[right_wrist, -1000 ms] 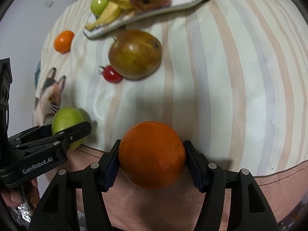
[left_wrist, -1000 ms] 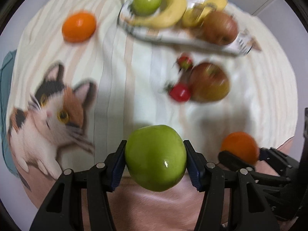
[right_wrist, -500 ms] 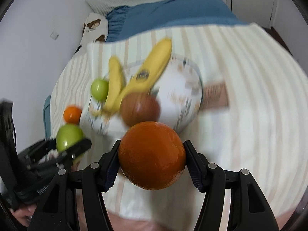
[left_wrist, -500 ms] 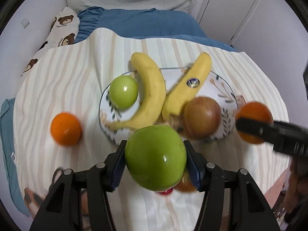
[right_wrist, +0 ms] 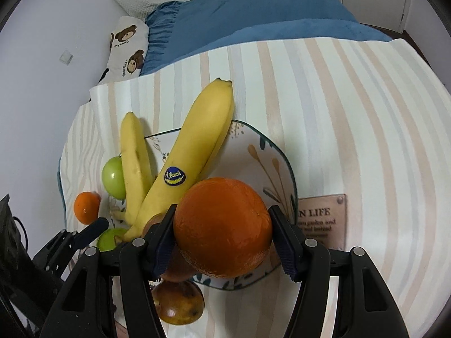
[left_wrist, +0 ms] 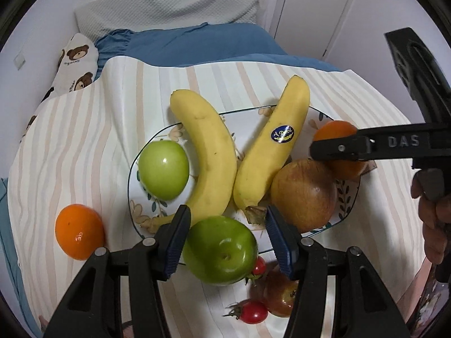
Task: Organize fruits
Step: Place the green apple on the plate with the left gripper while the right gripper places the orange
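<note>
Plate (left_wrist: pixel 351 197) on the striped cloth (left_wrist: pixel 84 140) holds two bananas, an apple and a brown fruit. Left tongs (left_wrist: pixel 225 236) clamp a green apple (left_wrist: pixel 220 249), right tongs (right_wrist: pixel 222 236) an orange (right_wrist: pixel 222 228); both now hang over the plate, having started near the cloth's edge. Lower each into a bare gap before releasing.

Your striped blanket (left_wrist: pixel 84 146) carries the plate (left_wrist: pixel 132 180), a loose orange (left_wrist: pixel 79 235), cherry tomatoes (left_wrist: pixel 252 312) and a brownish apple (left_wrist: pixel 280 295).
</note>
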Demonstrator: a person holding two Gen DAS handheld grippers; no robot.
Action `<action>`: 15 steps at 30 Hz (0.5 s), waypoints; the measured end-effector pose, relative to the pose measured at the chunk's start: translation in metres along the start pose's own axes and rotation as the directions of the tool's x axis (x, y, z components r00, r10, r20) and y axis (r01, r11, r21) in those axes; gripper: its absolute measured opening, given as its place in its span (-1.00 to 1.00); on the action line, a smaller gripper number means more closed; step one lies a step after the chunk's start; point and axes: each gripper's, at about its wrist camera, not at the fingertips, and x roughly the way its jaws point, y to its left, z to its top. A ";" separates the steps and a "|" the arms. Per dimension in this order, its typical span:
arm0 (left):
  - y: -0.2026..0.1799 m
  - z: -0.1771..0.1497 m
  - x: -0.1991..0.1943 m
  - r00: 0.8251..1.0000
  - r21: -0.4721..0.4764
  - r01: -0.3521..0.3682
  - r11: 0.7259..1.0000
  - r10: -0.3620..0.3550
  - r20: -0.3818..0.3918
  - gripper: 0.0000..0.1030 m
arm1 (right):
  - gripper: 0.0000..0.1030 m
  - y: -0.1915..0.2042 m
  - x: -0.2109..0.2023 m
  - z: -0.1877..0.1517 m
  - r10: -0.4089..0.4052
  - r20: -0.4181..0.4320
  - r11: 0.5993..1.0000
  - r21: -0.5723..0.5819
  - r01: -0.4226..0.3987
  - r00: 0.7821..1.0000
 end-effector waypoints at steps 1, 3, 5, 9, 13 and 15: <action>0.000 0.000 0.001 1.000 0.003 0.000 1.000 0.000 0.004 0.02 | 0.26 0.000 0.003 0.001 -0.001 -0.001 1.000 0.004 0.001 1.000; 0.000 -0.001 0.002 1.000 0.011 -0.001 1.000 0.000 0.016 0.02 | 0.26 0.001 0.010 0.003 -0.003 -0.008 1.000 0.016 0.004 1.000; 0.000 -0.002 0.003 1.000 0.017 -0.005 1.000 0.005 0.024 0.05 | 0.27 -0.001 0.015 0.005 -0.002 -0.014 0.999 0.032 0.002 1.000; 0.002 -0.003 0.006 1.000 0.010 0.002 1.000 -0.002 0.030 0.10 | 0.30 0.003 0.019 0.006 -0.018 -0.012 0.999 0.028 0.018 1.000; 0.004 -0.003 0.007 1.000 -0.011 0.011 1.000 -0.011 0.023 0.12 | 0.43 0.009 0.017 0.010 -0.030 0.001 0.999 0.027 0.030 1.000; 0.004 -0.002 0.007 1.000 -0.014 0.010 1.000 -0.010 0.016 0.12 | 0.47 0.009 0.011 0.009 -0.036 0.006 0.999 0.027 0.035 0.999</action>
